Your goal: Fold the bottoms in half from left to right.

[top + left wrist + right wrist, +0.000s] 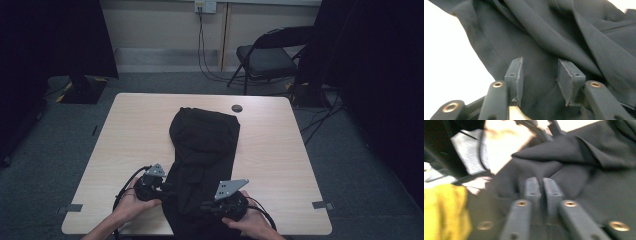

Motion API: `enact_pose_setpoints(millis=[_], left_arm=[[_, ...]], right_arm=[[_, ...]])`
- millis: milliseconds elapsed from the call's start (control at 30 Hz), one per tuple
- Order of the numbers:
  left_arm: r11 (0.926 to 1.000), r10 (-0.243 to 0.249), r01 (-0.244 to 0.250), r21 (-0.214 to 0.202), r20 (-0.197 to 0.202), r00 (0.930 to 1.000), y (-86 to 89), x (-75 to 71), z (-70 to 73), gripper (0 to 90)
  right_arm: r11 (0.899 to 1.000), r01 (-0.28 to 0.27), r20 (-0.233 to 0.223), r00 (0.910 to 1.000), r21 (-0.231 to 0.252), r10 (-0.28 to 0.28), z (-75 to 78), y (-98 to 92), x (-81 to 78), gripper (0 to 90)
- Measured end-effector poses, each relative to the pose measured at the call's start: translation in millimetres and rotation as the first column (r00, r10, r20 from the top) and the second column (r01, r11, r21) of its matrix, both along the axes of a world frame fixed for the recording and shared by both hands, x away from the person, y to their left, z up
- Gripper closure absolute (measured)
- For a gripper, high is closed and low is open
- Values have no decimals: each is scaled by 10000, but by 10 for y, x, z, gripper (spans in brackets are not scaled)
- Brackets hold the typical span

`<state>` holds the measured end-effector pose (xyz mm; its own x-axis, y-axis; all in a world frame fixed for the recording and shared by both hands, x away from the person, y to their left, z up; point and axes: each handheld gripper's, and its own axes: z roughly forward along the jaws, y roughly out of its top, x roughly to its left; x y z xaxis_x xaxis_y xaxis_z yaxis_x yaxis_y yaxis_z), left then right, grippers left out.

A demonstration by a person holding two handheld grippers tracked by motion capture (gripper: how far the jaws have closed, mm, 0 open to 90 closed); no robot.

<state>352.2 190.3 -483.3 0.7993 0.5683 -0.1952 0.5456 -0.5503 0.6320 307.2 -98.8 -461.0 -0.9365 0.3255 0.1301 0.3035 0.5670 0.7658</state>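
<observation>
While the black garment [202,150] lies lengthwise away from the person, the left hand-held gripper [540,80] gapes and the right hand-held gripper [541,188] pinches its cloth.

A light wooden table [135,135] stands on grey carpet [50,155]. Near the far edge of the table is a small round dark cap [237,108]. Behind the table, a black folding chair [267,59] stands on the floor. A white socket [205,6] sits on the pale wall [160,25], and black wires [202,45] hang from it down to the floor. A black curtain [55,40] hangs at the far left. Another black curtain [380,75] hangs on the right. 2 grey bits of tape [74,207] are stuck on the carpet by the near corners.
</observation>
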Motion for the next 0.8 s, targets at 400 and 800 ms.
enact_pose_setpoints(millis=[400,800], left_arm=[[9980,-360,311,-548,-904,9953,68,-132,97,588],[9702,1668,-1426,-1960,1129,9795,-206,1277,444,499]], right_arm=[[9313,3567,761,9291,737,-3619,168,-461,744,449],[8500,5268,1048,8452,20,-5240,62,-365,1810,328]])
